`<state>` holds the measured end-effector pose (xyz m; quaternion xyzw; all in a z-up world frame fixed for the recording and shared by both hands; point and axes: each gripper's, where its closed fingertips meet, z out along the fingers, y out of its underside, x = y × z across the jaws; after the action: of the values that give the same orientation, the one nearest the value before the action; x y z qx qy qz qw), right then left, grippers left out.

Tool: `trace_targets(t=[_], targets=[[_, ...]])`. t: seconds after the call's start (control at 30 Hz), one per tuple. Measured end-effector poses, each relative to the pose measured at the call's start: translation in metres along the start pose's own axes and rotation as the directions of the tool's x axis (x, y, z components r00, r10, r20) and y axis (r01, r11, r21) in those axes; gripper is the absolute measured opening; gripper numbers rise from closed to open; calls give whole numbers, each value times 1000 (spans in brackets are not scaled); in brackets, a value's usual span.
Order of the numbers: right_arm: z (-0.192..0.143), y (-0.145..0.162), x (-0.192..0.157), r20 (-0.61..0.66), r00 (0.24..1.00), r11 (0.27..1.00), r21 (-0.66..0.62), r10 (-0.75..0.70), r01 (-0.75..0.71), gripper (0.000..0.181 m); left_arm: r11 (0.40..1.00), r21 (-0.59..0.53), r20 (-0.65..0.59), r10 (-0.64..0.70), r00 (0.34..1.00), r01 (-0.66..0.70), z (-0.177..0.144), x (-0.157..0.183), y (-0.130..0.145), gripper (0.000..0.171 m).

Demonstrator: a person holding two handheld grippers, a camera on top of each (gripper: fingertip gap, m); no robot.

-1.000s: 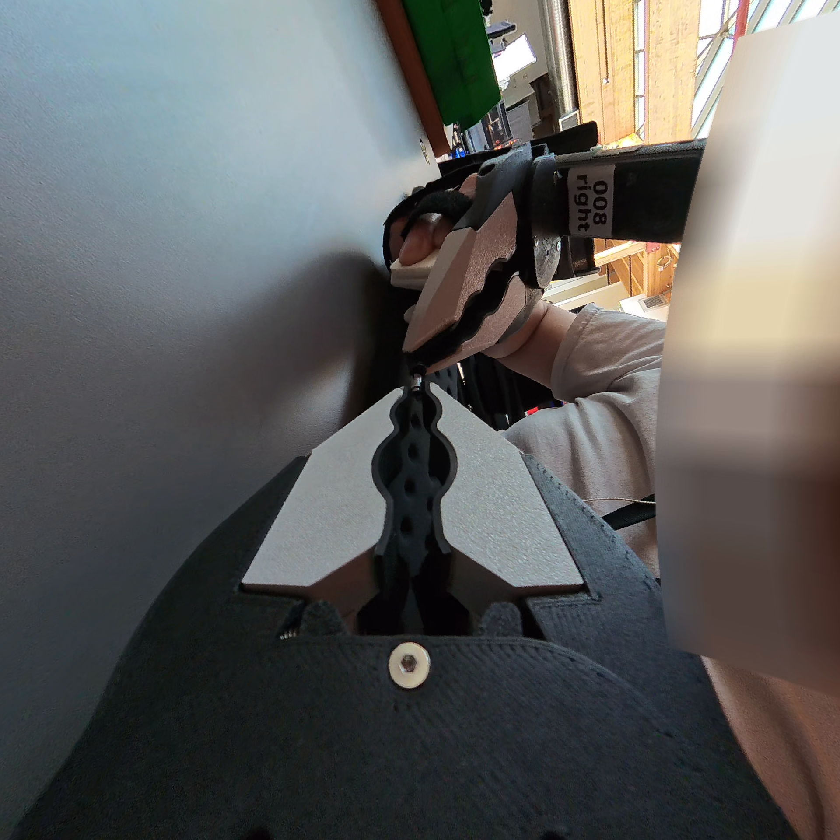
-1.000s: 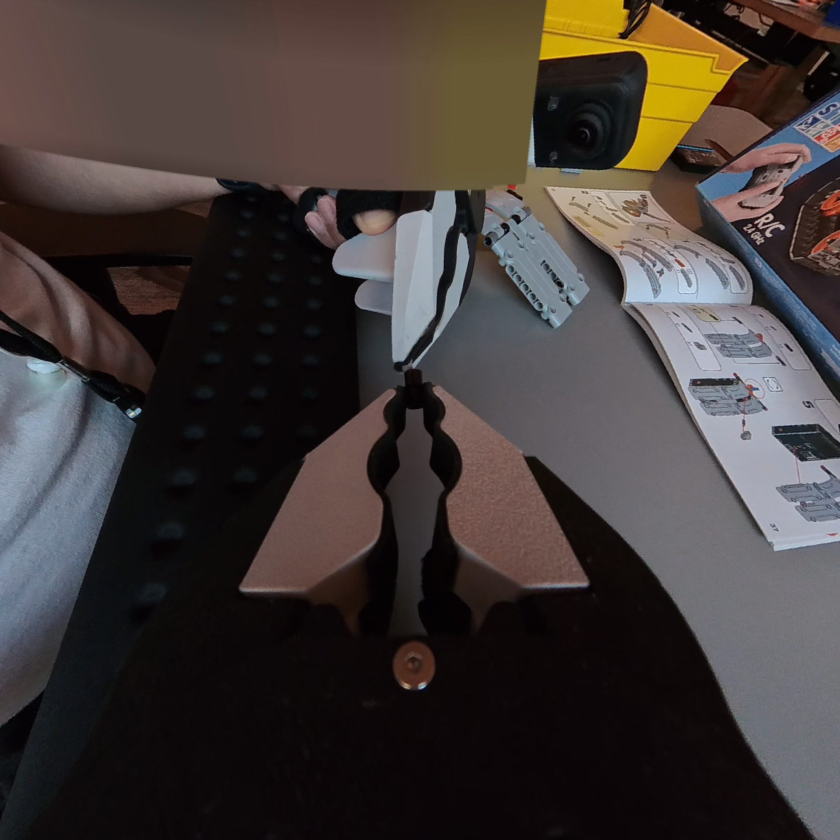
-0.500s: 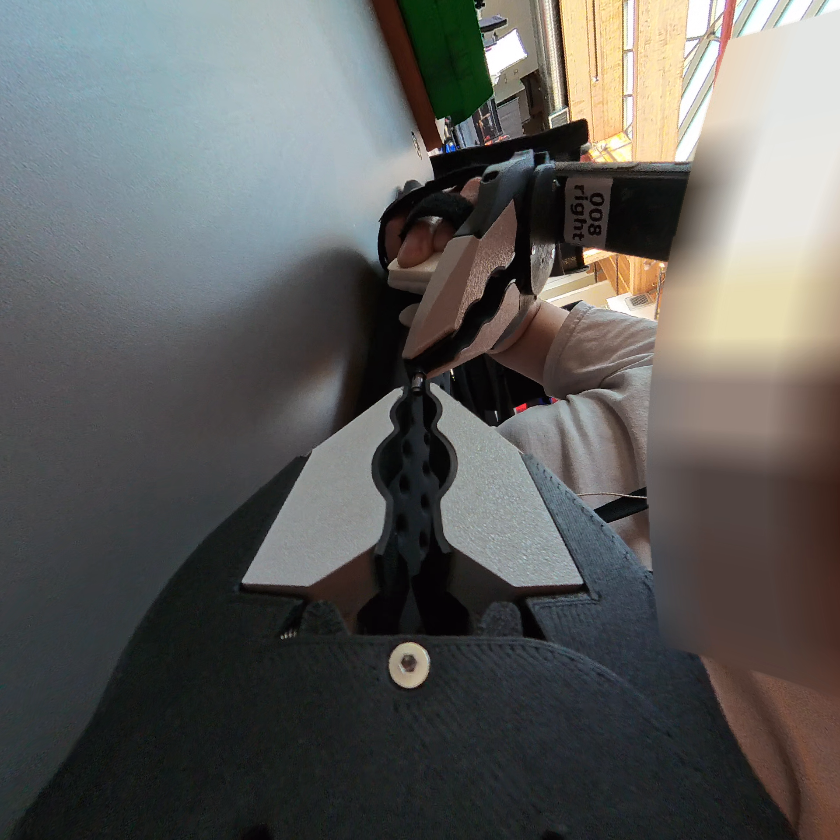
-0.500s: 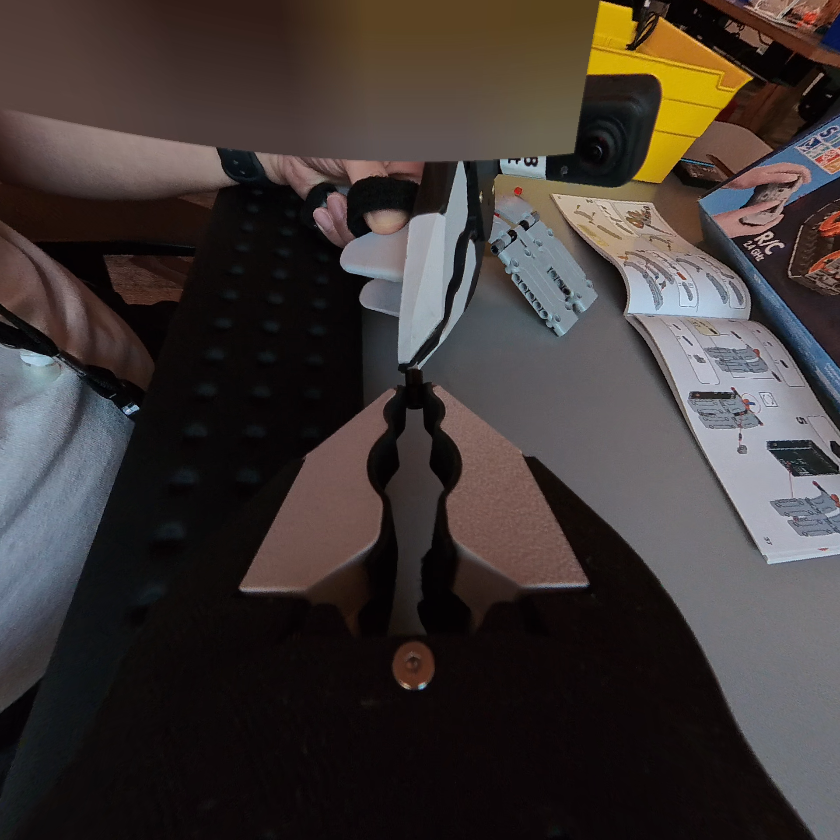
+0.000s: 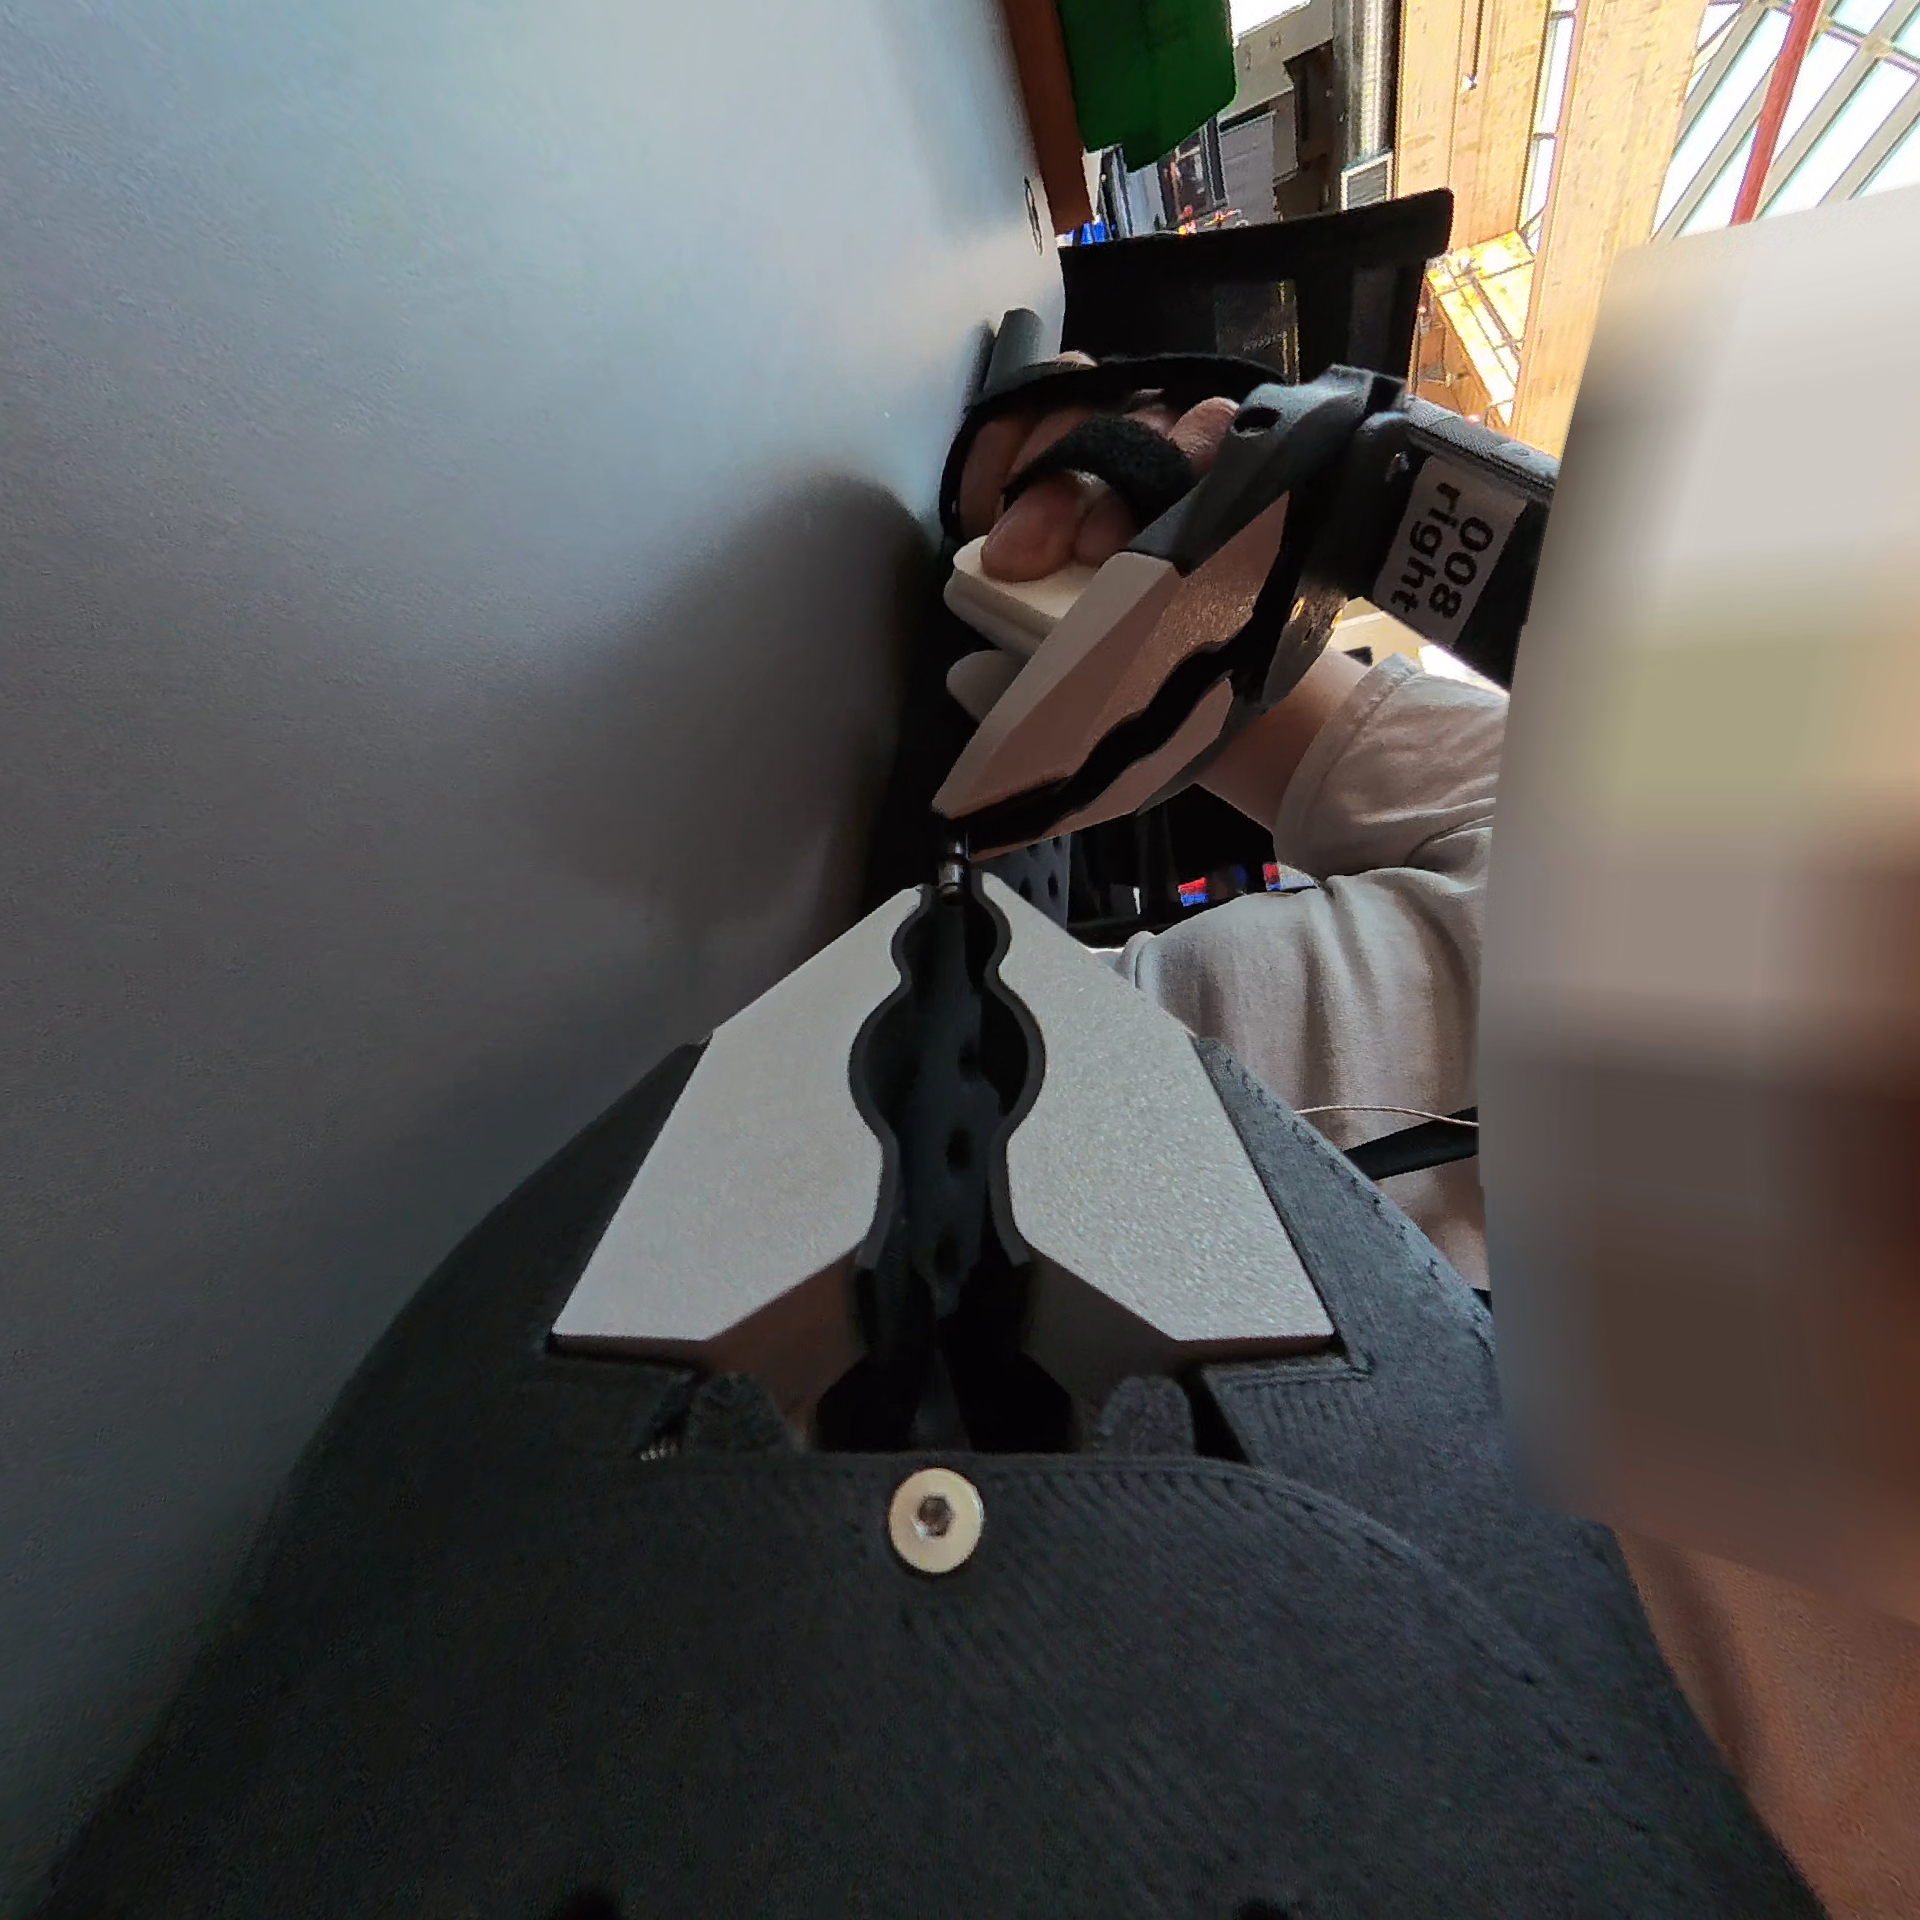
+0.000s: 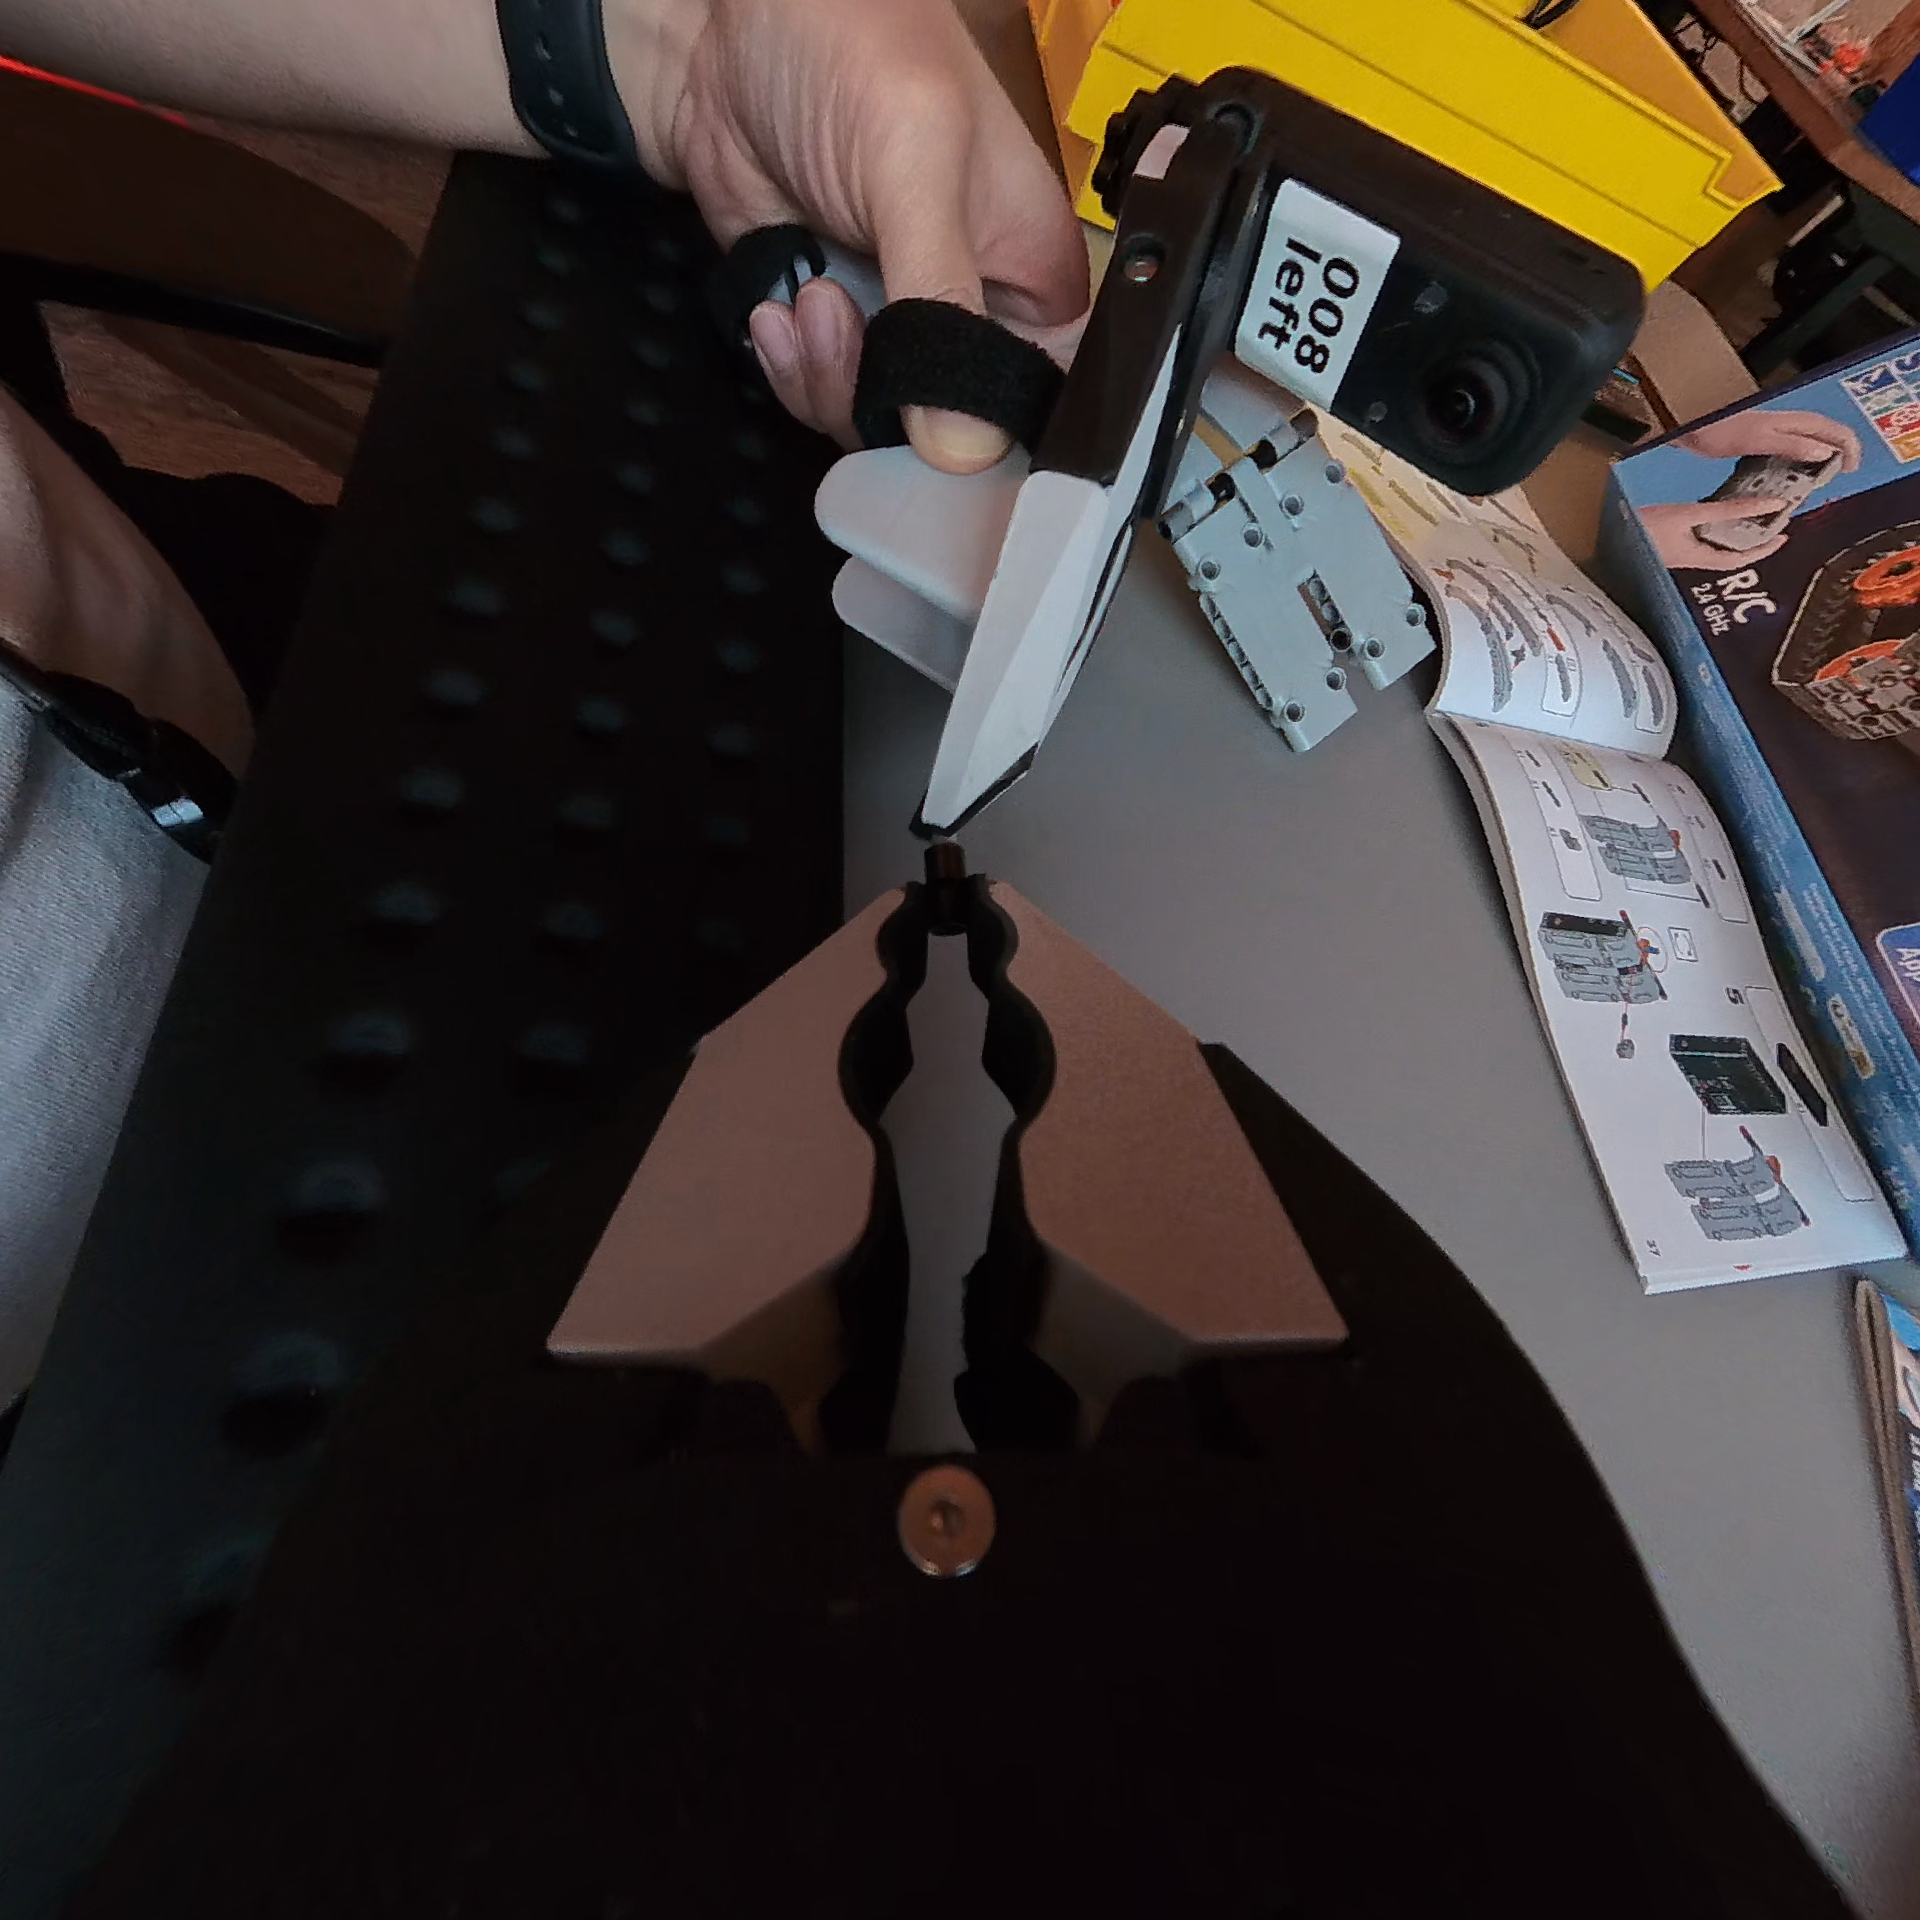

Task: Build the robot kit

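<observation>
Smooth grey table (image 6: 1195,935); right gripper (image 6: 945,896) fingers pinching small dark pin (image 6: 943,864), left gripper (image 5: 951,883) likewise.

Both grippers (image 6: 943,914) have silver wedge fingers (image 5: 748,1164), black scalloped pads, textured black bodies and a centre screw (image 5: 935,1524).

1. Grey tabletop (image 6: 1195,935), matte, lit from one side.
2. Wooden wall panelling (image 5: 1455,125) beyond the table.
3. Bright windows (image 5: 1787,94) with slanted frames, daylight entering.
4. Green board (image 5: 1143,73) at the table's far edge.
</observation>
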<state>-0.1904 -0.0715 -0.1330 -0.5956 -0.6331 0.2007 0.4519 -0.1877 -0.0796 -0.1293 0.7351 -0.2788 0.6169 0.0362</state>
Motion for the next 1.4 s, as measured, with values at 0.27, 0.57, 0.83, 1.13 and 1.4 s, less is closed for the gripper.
trace_targets(t=[0.27,0.57,0.83,1.13,1.4], targets=[[-3,-9,8,-24,998,997,55,53,-52,6,998,56,-67,4,998,0,-6,8,-7,2],[-2,-12,14,-64,995,996,61,71,-68,6,996,91,-94,-6,996,15,-11,10,-11,2],[-1,-14,12,-50,996,996,70,67,-64,6,997,78,-95,-2,995,10,-11,10,-9,2],[-1,-16,11,-43,997,995,78,60,-56,6,998,70,-99,17,995,-10,-9,12,-7,2],[-5,-17,15,-68,995,993,98,77,-70,7,971,193,-44,152,987,-141,-22,20,-19,0]])
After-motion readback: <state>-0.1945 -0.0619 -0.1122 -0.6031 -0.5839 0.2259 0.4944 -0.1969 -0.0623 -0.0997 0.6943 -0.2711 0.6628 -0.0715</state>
